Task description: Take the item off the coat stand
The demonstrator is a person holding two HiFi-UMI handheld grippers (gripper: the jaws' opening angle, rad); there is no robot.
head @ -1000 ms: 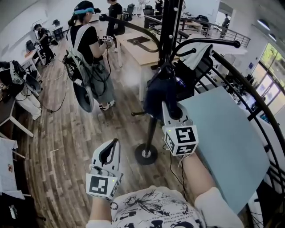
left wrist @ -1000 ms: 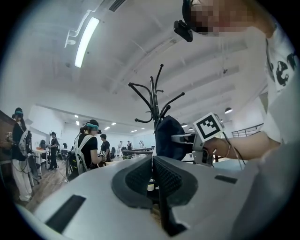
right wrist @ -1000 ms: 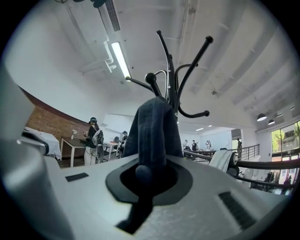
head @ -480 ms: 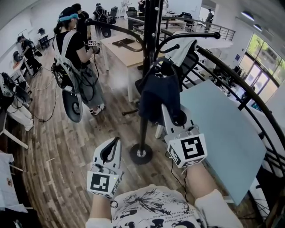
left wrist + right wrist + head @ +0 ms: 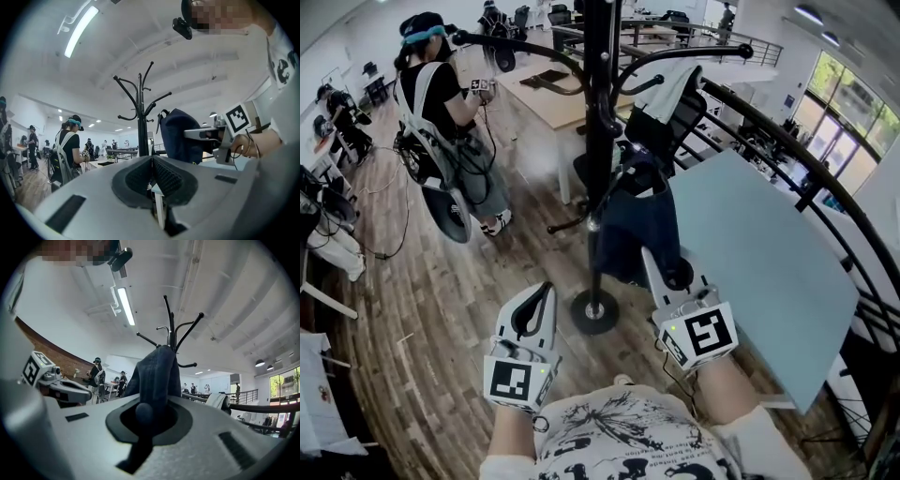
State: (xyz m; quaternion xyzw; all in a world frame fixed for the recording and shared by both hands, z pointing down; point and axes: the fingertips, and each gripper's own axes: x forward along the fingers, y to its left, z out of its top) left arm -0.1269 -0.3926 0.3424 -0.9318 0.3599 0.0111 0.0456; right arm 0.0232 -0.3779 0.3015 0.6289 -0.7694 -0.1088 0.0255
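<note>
The black coat stand [image 5: 598, 141] rises in front of me, its round base [image 5: 595, 312] on the wood floor. A dark navy bag [image 5: 636, 220] hangs just right of the pole, and my right gripper [image 5: 671, 272] is shut on its lower part. In the right gripper view the navy fabric [image 5: 157, 376] rises straight out of the closed right gripper [image 5: 149, 414]. From the left gripper view the bag [image 5: 180, 136] sits right of the stand [image 5: 140, 117], its top strap under no hook. My left gripper [image 5: 539, 298] is low on the left, shut and empty [image 5: 151, 161].
A person in a teal cap [image 5: 441, 122] with cables and gear stands at the left. A wooden desk [image 5: 546, 94] lies behind the stand. A pale blue board [image 5: 759, 272] and a black curved railing [image 5: 825, 197] close off the right. A white cloth [image 5: 670, 94] hangs behind the stand.
My right gripper has come down and toward me with the bag, away from the upper hooks. The left gripper has stayed where it was.
</note>
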